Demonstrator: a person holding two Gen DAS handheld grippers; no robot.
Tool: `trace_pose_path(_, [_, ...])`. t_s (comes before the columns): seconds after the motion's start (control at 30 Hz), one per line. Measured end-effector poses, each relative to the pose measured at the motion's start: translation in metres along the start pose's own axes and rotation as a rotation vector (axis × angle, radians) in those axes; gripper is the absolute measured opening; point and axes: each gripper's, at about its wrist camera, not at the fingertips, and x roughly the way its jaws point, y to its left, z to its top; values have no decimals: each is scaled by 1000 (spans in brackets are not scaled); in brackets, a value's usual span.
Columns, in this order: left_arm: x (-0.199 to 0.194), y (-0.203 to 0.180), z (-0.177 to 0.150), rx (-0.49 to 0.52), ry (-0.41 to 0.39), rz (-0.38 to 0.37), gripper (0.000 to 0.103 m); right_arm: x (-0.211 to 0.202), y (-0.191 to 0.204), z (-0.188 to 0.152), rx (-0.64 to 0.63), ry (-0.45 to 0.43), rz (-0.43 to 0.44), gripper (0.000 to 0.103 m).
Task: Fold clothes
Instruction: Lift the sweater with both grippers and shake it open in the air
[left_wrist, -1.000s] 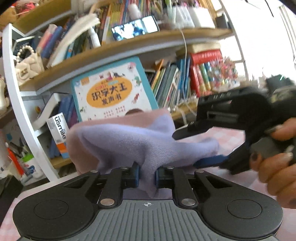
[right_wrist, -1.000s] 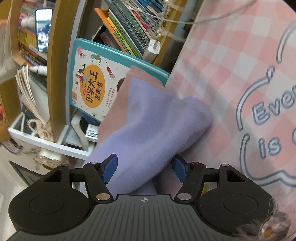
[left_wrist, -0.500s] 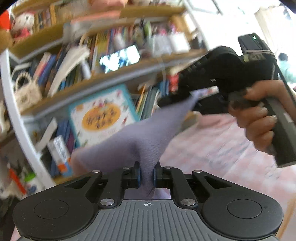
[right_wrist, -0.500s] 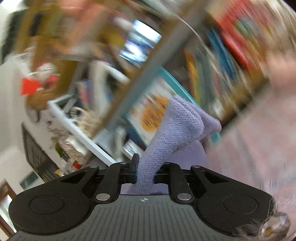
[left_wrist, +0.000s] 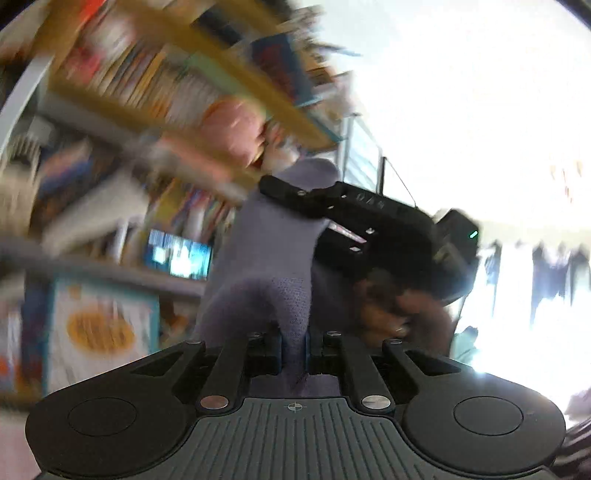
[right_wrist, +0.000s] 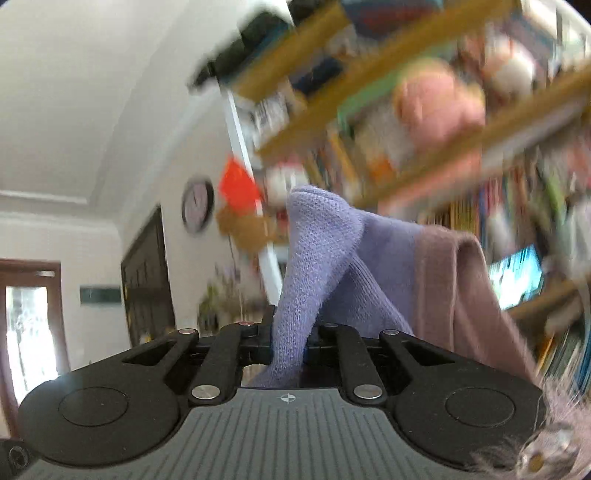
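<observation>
Gripping the lilac knit (left_wrist: 273, 258) with both tools, we have it pinched in the left gripper (left_wrist: 293, 350), jaws closed on a fold at 6 o'clock of the left view. Its other end runs up toward 12, where our right gripper (left_wrist: 295, 192) clamps it above a hand (left_wrist: 395, 310). In the right view our right gripper's jaws are likewise shut on the cloth, whose pink edge (right_wrist: 458, 288) hangs at 3 o'clock. Blurred bookshelves (right_wrist: 406, 74) fill the background; a wall clock (right_wrist: 197, 205) sits at 9.
</observation>
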Motion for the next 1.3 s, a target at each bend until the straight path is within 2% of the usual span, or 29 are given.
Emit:
trace_pose_path(0.07, [-8, 29, -16, -114, 90, 76, 10, 32, -11, -31, 55, 136, -23, 11])
trace_pose_path(0.1, [-11, 43, -26, -156, 141, 136, 11, 48, -20, -52, 88, 212, -37, 11])
trace_pose_path(0.17, [-20, 65, -53, -210, 218, 315, 11, 79, -40, -103, 163, 362, -98, 11])
trace_pose_path(0.27, [-37, 70, -81, -164, 291, 528, 14, 111, -59, -172, 181, 519, -206, 11])
trace_pose_path(0.33, [-47, 65, -88, -100, 316, 620, 20, 125, -66, -202, 176, 569, -248, 11])
trace_pose_path(0.37, [-52, 64, -87, -86, 321, 644, 27, 130, -70, -213, 180, 586, -265, 11])
trace_pose_path(0.47, [-66, 64, -82, -75, 319, 688, 41, 143, -81, -233, 210, 633, -299, 12])
trace_pose_path(0.53, [-75, 62, -78, -77, 298, 704, 46, 152, -90, -243, 236, 664, -319, 12])
trace_pose_path(0.7, [-96, 59, -80, -71, 260, 746, 52, 161, -106, -267, 293, 727, -368, 16])
trace_pose_path(0.8, [-101, 57, -80, -62, 250, 767, 58, 157, -112, -271, 311, 736, -384, 23])
trace_pose_path(0.87, [-101, 56, -79, -59, 246, 773, 61, 153, -112, -269, 303, 735, -384, 36])
trace_pose_path(0.93, [-98, 57, -80, -62, 247, 769, 61, 148, -111, -264, 287, 729, -375, 44])
trace_pose_path(1.07, [-87, 56, -83, -33, 266, 749, 65, 129, -100, -243, 232, 705, -337, 51])
trace_pose_path(1.2, [-72, 56, -87, 7, 301, 735, 68, 90, -91, -217, 194, 654, -298, 58])
trace_pose_path(1.3, [-63, 60, -89, -1, 308, 705, 68, 53, -88, -203, 169, 639, -321, 59])
